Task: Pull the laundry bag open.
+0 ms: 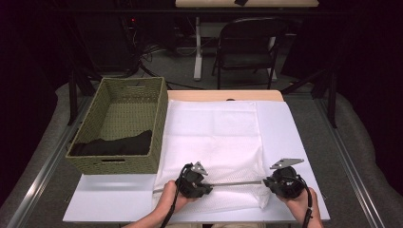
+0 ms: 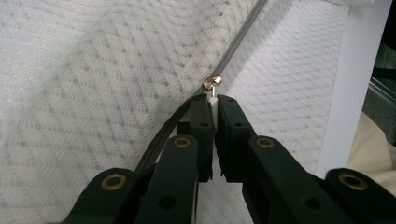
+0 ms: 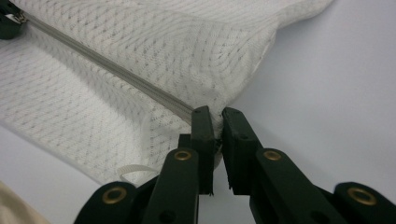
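A white mesh bag (image 1: 214, 137) lies flat on the white table (image 1: 294, 142), and a grey zipper (image 1: 235, 183) runs along its near edge. In the high view my left gripper (image 1: 209, 187) sits at the zipper's left part. The left gripper view has my left gripper (image 2: 213, 100) shut on the small white pull tab (image 2: 214, 92) of the brass slider (image 2: 212, 83). My right gripper (image 1: 264, 183) is at the bag's near right corner. There my right gripper (image 3: 215, 114) is shut on the mesh fabric (image 3: 163, 60) at the zipper's (image 3: 116, 70) end.
A woven green basket (image 1: 119, 123) stands on the table's left side with a black cloth (image 1: 114, 145) in its near end. A folding chair (image 1: 249, 42) stands beyond the table. Bare white table surface lies right of the bag.
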### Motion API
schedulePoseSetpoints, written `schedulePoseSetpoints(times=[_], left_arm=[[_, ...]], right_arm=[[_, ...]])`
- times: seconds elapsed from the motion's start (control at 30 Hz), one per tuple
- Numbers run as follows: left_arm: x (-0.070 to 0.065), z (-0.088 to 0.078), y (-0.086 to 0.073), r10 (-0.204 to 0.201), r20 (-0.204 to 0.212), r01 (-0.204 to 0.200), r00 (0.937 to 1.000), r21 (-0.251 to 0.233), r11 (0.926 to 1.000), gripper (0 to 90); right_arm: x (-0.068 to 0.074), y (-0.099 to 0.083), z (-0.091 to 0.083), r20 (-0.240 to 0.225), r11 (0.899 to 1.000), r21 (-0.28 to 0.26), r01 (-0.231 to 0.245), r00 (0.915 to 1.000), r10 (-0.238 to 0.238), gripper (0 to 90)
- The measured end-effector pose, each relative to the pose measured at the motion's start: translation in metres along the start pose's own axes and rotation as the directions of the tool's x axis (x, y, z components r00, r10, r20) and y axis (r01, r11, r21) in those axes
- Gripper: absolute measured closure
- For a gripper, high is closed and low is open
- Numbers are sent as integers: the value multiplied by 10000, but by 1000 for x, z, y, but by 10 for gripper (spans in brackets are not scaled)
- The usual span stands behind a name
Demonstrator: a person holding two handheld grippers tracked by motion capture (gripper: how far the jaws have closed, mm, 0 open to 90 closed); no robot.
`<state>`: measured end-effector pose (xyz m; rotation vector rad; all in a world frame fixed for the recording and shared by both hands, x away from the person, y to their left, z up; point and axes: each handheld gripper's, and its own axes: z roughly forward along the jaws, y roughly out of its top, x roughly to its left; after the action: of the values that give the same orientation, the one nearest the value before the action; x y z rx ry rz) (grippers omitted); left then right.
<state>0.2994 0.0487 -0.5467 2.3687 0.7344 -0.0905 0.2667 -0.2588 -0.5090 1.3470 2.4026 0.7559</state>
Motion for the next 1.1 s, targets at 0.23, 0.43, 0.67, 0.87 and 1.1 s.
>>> schedulePoseSetpoints(times=[0.23,0.43,0.67,0.87,1.1], left_arm=[[5,-6,-6,-151,-128,151,9998,32,9999,857],[7,-9,-9,-182,-163,183,9997,80,9998,856],[11,-15,-13,-248,-252,251,9994,121,9996,857],[13,-18,-17,-271,-305,277,9992,182,9995,856],[17,-23,-22,-360,-414,370,9985,242,9990,856]], right_arm=[[-1,-1,1,55,10000,3,-25,10000,25,836],[-1,-1,0,84,10000,49,-4,10000,3,836],[-1,-1,0,102,10000,70,13,9999,-14,836],[-1,-1,1,116,9999,109,2,9999,-3,836],[-1,-1,1,140,9999,108,2,9999,-4,836]])
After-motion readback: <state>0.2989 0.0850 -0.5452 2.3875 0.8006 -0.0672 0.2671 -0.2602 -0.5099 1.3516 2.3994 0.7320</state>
